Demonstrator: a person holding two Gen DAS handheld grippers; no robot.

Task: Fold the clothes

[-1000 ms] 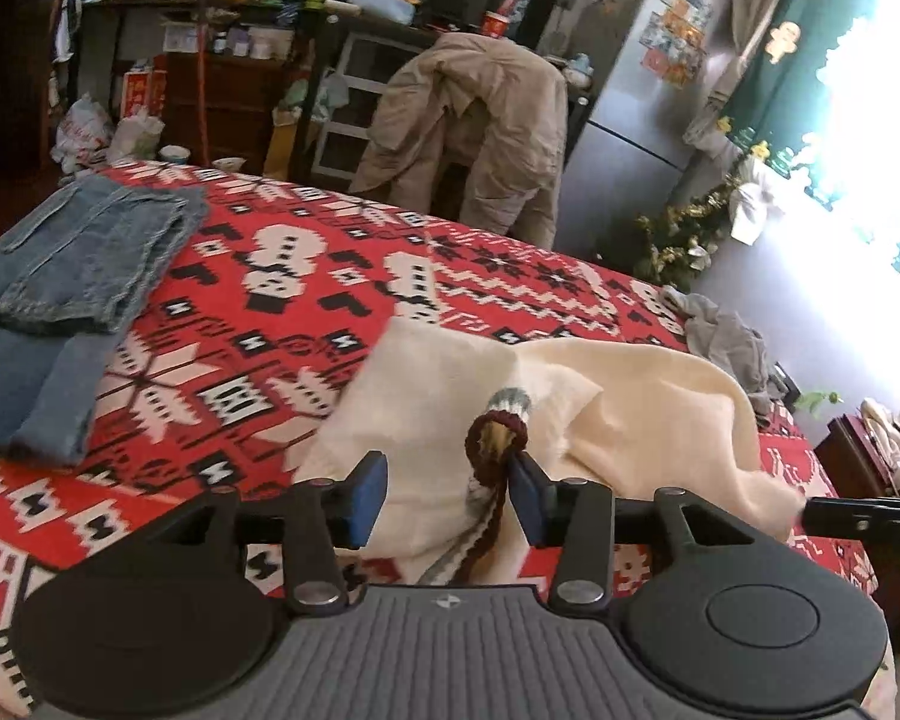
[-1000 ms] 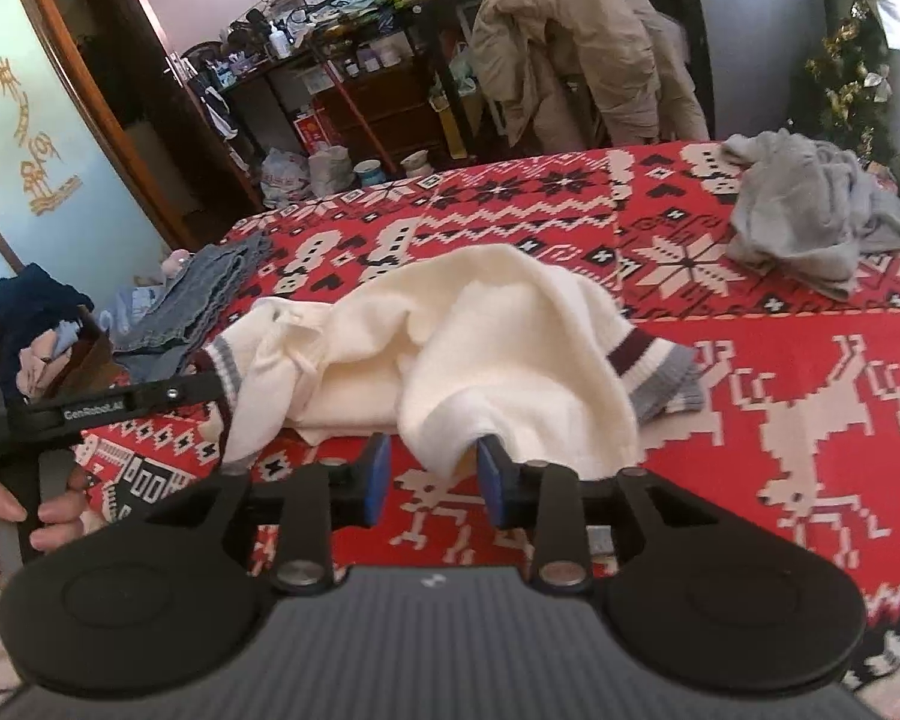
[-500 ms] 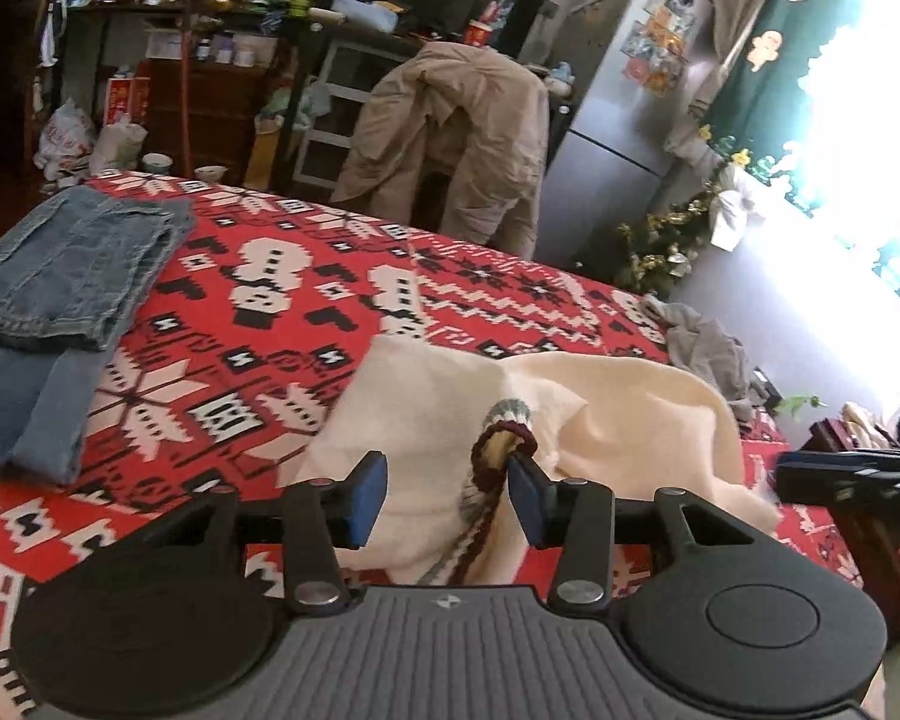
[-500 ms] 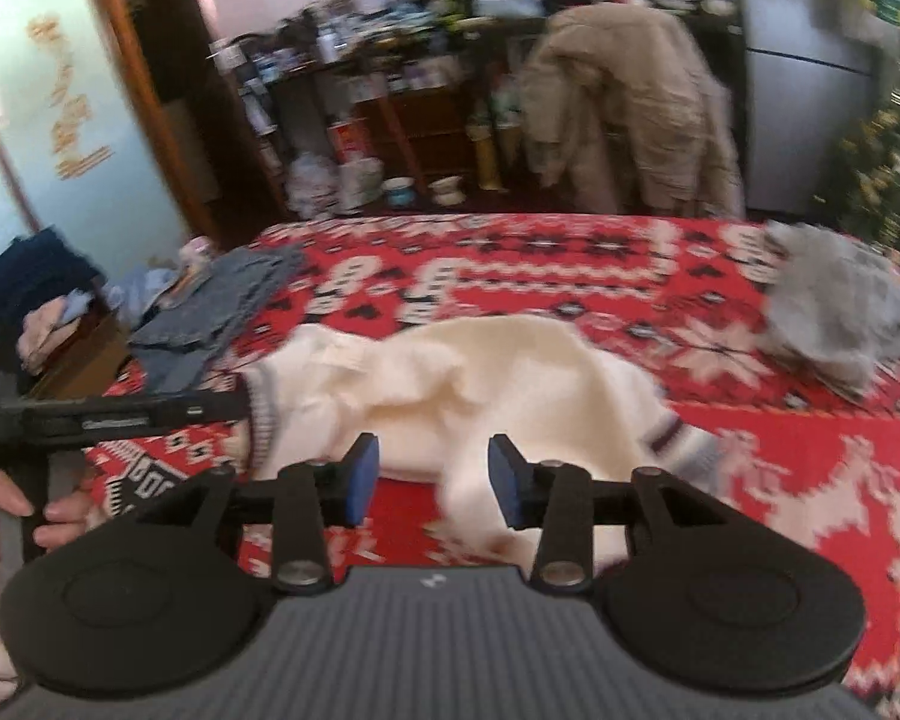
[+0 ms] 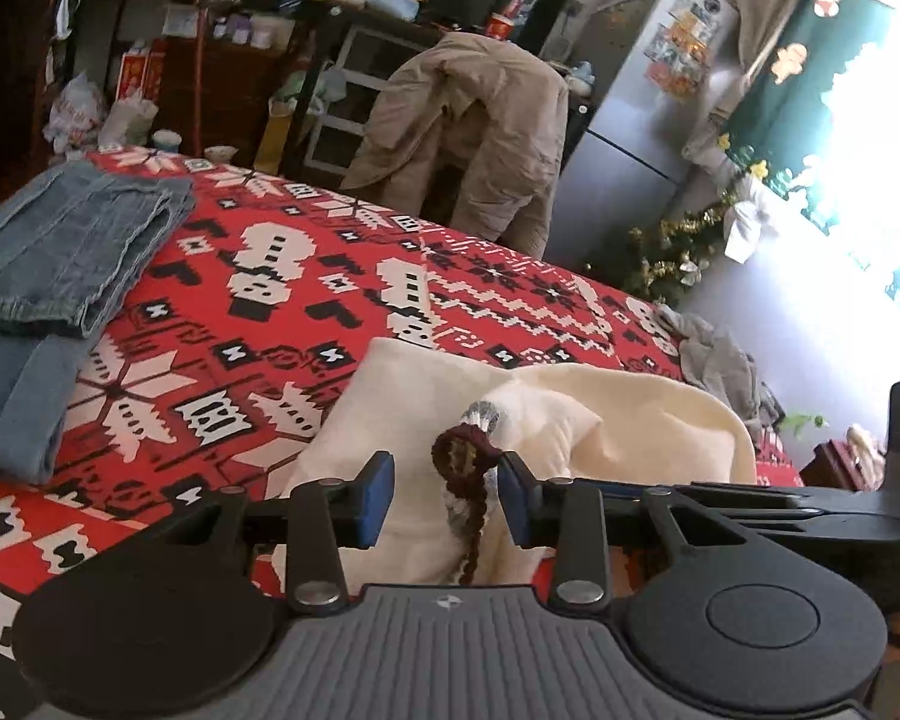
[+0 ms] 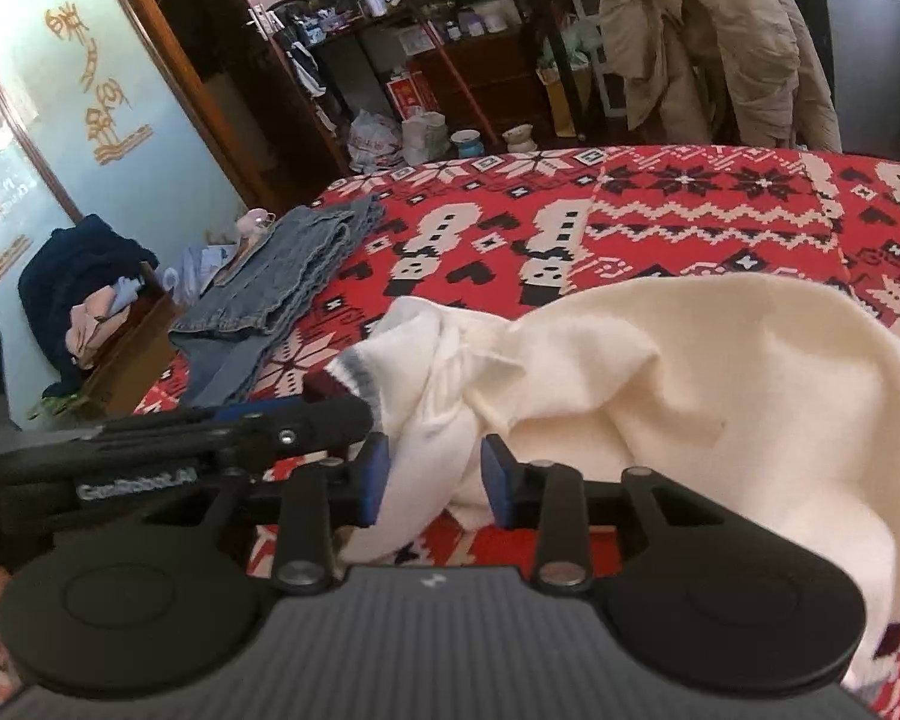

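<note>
A cream sweater [image 5: 630,420] lies bunched on the red patterned bedspread [image 5: 270,312]. Its maroon-and-grey striped cuff [image 5: 468,450] stands up between the fingers of my left gripper [image 5: 446,498], leaning on the right finger; the gripper is open, with a gap at the left finger. In the right wrist view the sweater [image 6: 690,390] fills the right half. A fold of its sleeve runs between the fingers of my right gripper [image 6: 435,483], which is open. The left gripper [image 6: 330,417] reaches in from the left with the cuff [image 6: 348,375] at its tip, close beside the right gripper.
Folded jeans [image 5: 60,258] lie at the bed's left side, and a grey garment [image 5: 720,360] sits crumpled at the far right edge. Beyond the bed are a beige coat [image 5: 480,138] on a chair, a fridge [image 5: 642,120] and cluttered shelves. A box of clothes [image 6: 108,324] stands on the floor.
My right gripper let the sweater's hem drop and swung left to the sleeve beside the left gripper. The left gripper kept the cuff between its fingers and shifted only slightly.
</note>
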